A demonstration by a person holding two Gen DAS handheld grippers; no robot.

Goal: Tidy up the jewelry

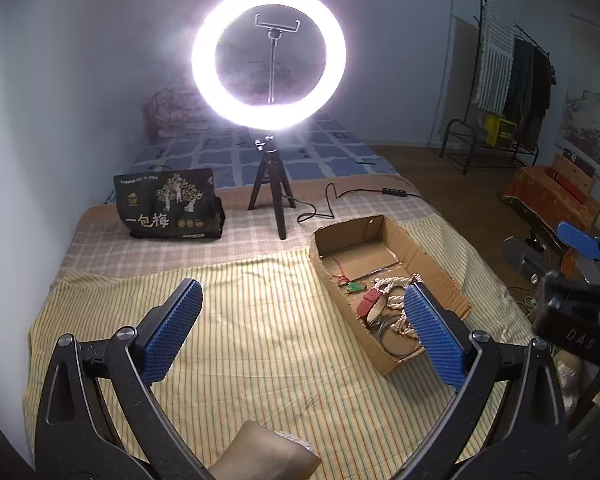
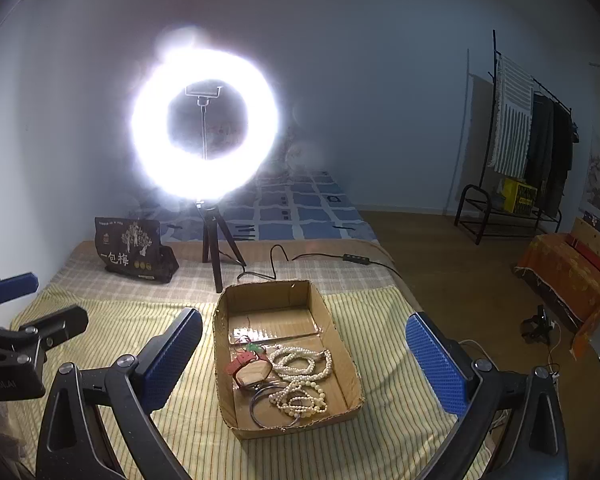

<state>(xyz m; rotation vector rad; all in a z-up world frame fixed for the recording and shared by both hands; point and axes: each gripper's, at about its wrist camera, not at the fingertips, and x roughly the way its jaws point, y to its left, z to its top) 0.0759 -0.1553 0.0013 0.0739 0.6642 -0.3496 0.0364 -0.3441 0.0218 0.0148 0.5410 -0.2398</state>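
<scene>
An open cardboard box (image 2: 346, 360) lies on the striped bedcover. Inside it are pearl bead strands (image 2: 300, 364), a red-strapped watch (image 2: 248, 366), a green pendant on a red cord (image 2: 254, 347) and dark bangles (image 2: 266, 408). The box also shows in the left wrist view (image 1: 420, 258), with the pearls (image 1: 392, 292) in it. My right gripper (image 2: 304, 356) is open and empty, above the box. My left gripper (image 1: 300, 328) is open and empty, over the bedcover to the left of the box. Its right finger hides part of the jewelry.
A lit ring light on a tripod (image 2: 216, 256) stands behind the box, with its cable (image 2: 340, 258) across the bed. A black printed bag (image 2: 134, 250) stands at the back left. A clothes rack (image 2: 532, 168) and an orange-covered bench (image 2: 568, 268) are on the right.
</scene>
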